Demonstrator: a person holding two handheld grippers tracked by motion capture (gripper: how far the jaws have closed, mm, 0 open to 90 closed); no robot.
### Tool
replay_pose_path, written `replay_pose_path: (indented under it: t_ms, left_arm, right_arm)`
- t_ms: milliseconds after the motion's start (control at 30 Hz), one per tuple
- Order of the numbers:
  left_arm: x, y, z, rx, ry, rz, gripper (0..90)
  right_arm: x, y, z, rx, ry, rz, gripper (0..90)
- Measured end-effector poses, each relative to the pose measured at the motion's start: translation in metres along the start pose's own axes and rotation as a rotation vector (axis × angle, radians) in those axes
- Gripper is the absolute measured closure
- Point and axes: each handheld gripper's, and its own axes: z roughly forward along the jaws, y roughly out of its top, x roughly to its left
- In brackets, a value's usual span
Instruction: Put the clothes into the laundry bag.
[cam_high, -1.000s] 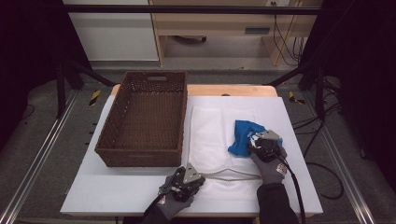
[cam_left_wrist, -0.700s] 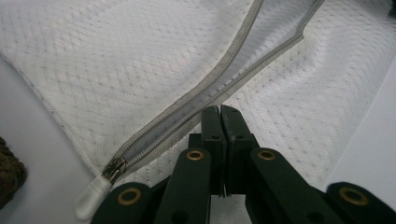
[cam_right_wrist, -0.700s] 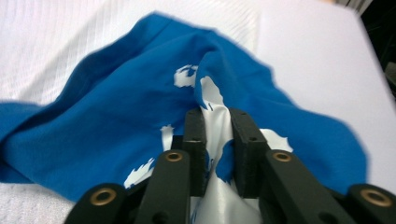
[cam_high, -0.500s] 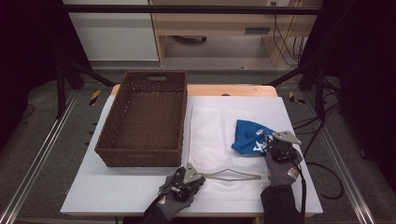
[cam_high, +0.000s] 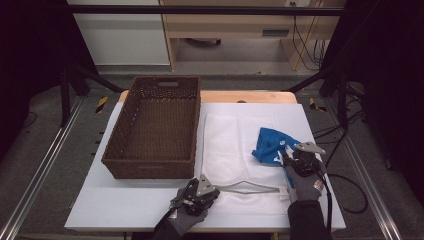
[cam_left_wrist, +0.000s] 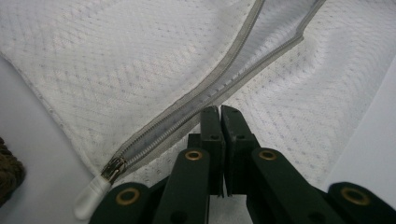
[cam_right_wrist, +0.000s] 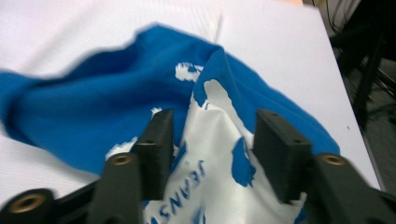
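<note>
From the high view the left tongs (cam_high: 218, 188) pinch the zipper edge of the white mesh bag (cam_high: 235, 145) on the white bench (cam_high: 125, 200), a wicker basket (cam_high: 155, 125) to their left, grey floor and dark rails beyond, and the right tongs (cam_high: 286, 159) have just been opening at the near edge of the blue garment (cam_high: 272, 145); in the left gripper view the pressed-together tongs (cam_left_wrist: 219, 116) hold the zipper edge (cam_left_wrist: 205, 100), which could slip out if the bag is tugged. In the right gripper view the spread tongs (cam_right_wrist: 212, 135) straddle the garment (cam_right_wrist: 107, 112) without pressing it; closing now might catch only a thin fold and drop it short of the bag.
</note>
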Motion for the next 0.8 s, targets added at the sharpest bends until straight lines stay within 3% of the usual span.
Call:
replay_pose_path:
  t_ms: [100,200,300,333,533,667,800]
  left_arm:
    - [0.0,0.0,-0.001,-0.005,-0.005,-0.006,87.0]
    - [-0.004,0.003,-0.005,-0.028,-0.003,-0.001,88.4]
    - [-0.007,0.005,-0.009,-0.048,-0.002,0.008,90.0]
    - [-0.008,0.005,-0.009,-0.048,-0.002,0.009,90.0]
    - [-0.015,0.003,-0.004,-0.026,-0.016,0.021,90.0]
    - [-0.018,0.002,-0.001,-0.016,-0.022,0.027,90.0]
    - [-0.018,0.001,0.002,-0.007,-0.023,0.035,90.0]
  right_arm:
    - [0.004,0.003,-0.016,-0.083,0.029,-0.016,39.6]
    - [0.01,0.006,-0.035,-0.149,0.088,-0.036,37.3]
    - [0.021,0.008,-0.049,-0.181,0.182,-0.051,39.8]
    - [0.026,0.008,-0.053,-0.186,0.233,-0.056,41.2]
    - [0.057,-0.006,-0.054,-0.126,0.387,-0.1,49.8]
    - [0.067,-0.019,-0.049,-0.088,0.438,-0.101,55.1]
    - [0.072,-0.031,-0.046,-0.058,0.456,-0.119,57.1]
